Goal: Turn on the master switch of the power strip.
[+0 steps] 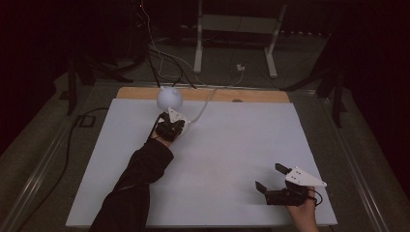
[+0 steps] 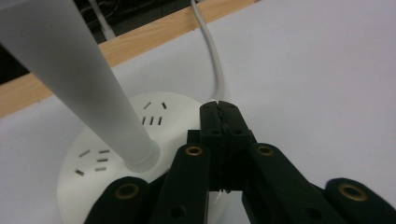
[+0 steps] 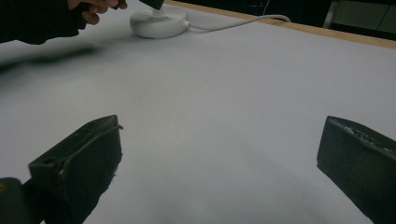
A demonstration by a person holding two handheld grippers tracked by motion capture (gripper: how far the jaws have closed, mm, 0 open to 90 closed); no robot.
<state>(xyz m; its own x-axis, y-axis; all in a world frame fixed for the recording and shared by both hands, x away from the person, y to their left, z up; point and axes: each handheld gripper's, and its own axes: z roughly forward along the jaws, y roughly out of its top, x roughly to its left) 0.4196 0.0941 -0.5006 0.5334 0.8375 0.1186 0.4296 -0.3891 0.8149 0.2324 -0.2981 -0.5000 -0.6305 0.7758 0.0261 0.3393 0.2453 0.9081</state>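
- Lamp (image 1: 169,98) at far-left edge of counter (image 1: 232,159), cord (image 2: 212,51) trailing back.
- Left gripper (image 2: 220,112) jaws together, pressing on lamp base (image 2: 93,158), probably its switch.
- Right gripper (image 1: 270,180) jaws apart, idle, well away.
- Press straight down, lightly; avoid tipping stem (image 2: 79,79).

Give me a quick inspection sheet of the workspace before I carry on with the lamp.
Surface: white table top, wooden strip along the far edge.
Job's things: white lamp at the far left; round base with slots, stem rising from it.
Clutter: nothing seen.
Grippers: left gripper shut, over the base's edge; right gripper open, holding nothing, near right.
Cables: lamp's white cable runs off the far edge.
Surroundings: dark floor, white frame behind.
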